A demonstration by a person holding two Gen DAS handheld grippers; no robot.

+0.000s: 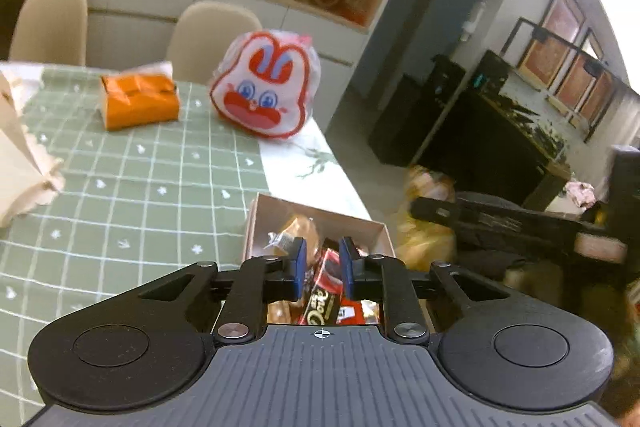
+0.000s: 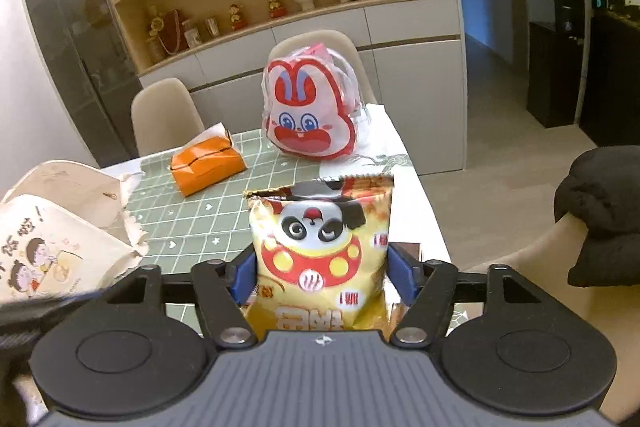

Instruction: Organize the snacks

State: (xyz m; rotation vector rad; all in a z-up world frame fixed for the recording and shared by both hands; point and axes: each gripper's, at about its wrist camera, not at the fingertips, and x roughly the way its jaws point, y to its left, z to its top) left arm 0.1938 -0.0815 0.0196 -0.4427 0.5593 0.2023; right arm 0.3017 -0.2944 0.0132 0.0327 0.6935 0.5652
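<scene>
My left gripper [image 1: 323, 267] hangs over an open cardboard box [image 1: 256, 219] near the table's right edge, its blue pads a narrow gap apart. Through the gap I see a red and black packet [image 1: 326, 287] lying in the box among other wrapped snacks; the pads do not press on it. In the right wrist view my right gripper [image 2: 322, 275] is shut on a yellow snack bag with a panda print [image 2: 320, 235], held upright above the table. The left wrist view shows that bag [image 1: 426, 195] as a blur at the right, with the right gripper's black finger [image 1: 500, 223] beside it.
On the green checked tablecloth [image 1: 132, 187] stand a red-and-white rabbit-shaped bag [image 2: 310, 115] and an orange tissue pack [image 2: 208, 161] at the back. A torn paper bag [image 2: 52, 227] sits at the left. Two beige chairs [image 2: 164, 115] stand behind; a black jacket [image 2: 600, 211] drapes a chair at right.
</scene>
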